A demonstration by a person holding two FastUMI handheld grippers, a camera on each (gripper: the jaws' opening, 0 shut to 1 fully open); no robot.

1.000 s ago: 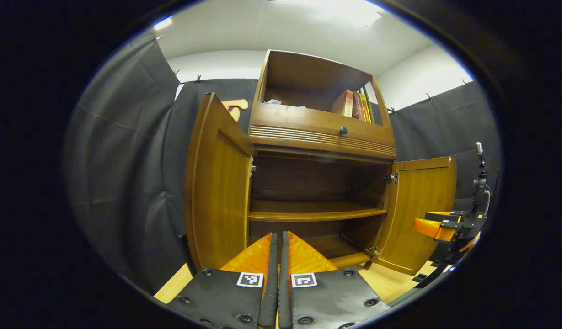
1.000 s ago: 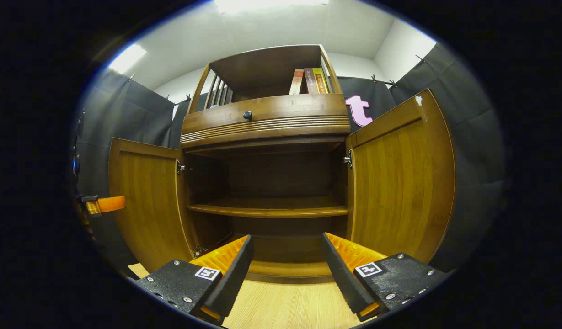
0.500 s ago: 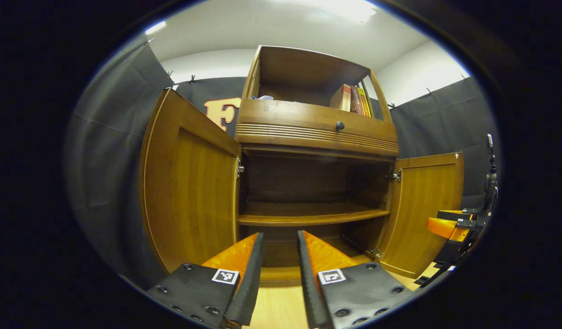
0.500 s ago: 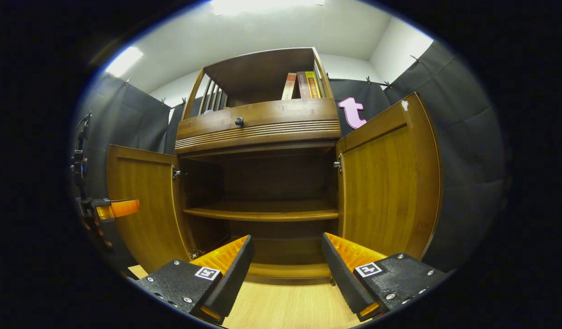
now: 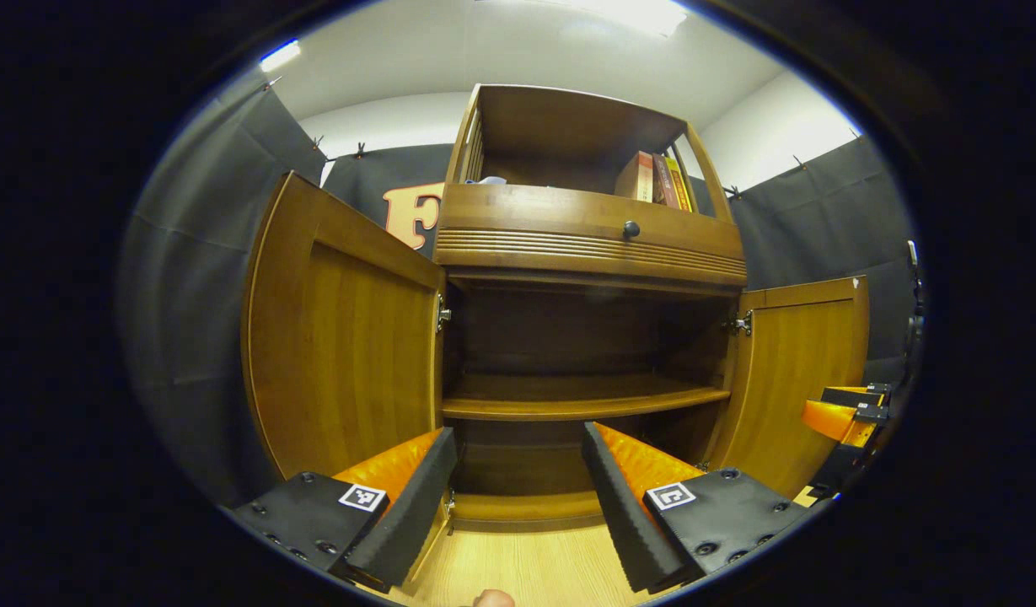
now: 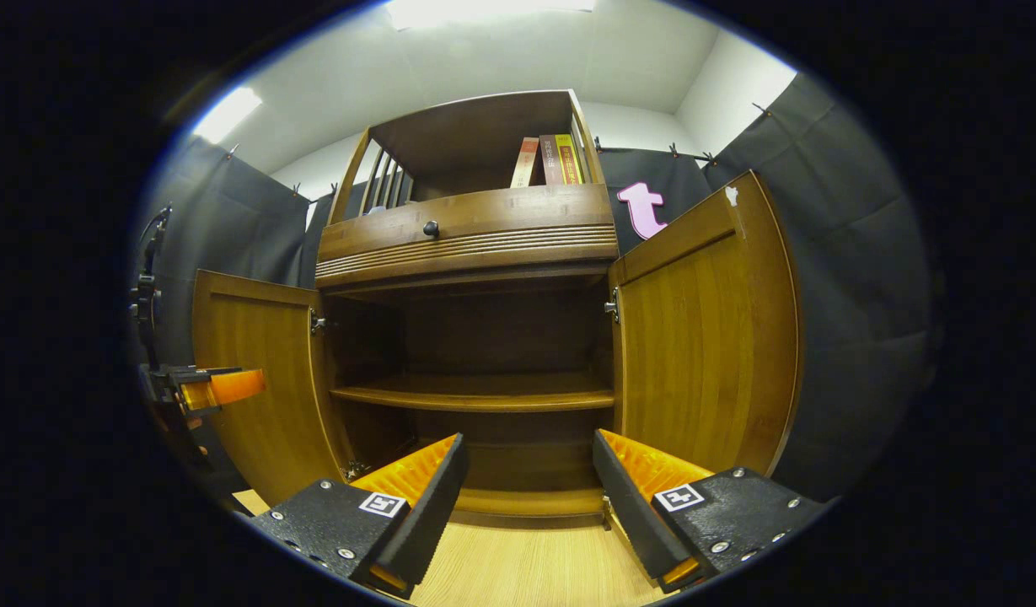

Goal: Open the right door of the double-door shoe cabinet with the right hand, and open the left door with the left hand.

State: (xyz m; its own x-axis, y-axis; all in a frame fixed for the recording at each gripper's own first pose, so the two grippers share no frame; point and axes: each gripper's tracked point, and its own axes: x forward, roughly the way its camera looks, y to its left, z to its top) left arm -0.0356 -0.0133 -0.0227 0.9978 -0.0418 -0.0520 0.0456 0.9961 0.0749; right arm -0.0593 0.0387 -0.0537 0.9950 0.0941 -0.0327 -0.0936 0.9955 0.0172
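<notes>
Both warm-brown wooden panel doors, left door [image 5: 345,337] and right door [image 6: 703,337], of the tall wooden shoe cabinet [image 6: 475,320] stand swung wide, so with the left tool [image 5: 518,497] and right tool [image 6: 526,497] released and empty, only drawing back seems left.

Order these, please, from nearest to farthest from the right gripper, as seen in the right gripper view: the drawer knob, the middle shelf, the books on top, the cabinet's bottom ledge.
From the right gripper:
1. Bottom ledge, low, just ahead between the fingers.
2. Middle shelf, above it, inside the cabinet.
3. Drawer knob, higher, left of centre.
4. Books, top compartment, right side.
</notes>
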